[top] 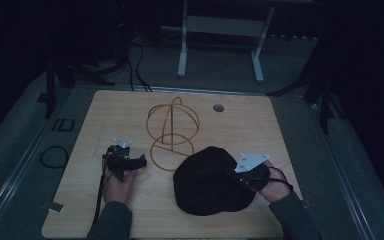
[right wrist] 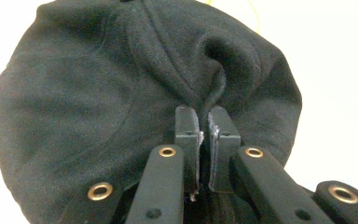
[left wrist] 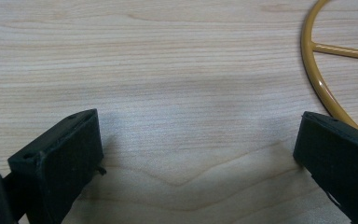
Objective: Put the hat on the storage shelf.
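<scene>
— Why pinch the soft black fabric cap [right wrist: 121,93] at its edge and not the crown?

— My right gripper [right wrist: 204,122] has its jaws clamped on a fold of cloth at the cap's near side; a thin pleat gives the pads something to bite, where the rounded crown would slip. The cap lies on the pale wooden table [top: 105,115], just in front of the mustard-yellow wire hat stand [top: 172,131].

— And your left gripper [top: 139,161]?

— It rests on the table beside the stand's ring base, jaws wide apart with nothing between them. I judge it's parked there to steady the light stand when the cap goes over.
</scene>
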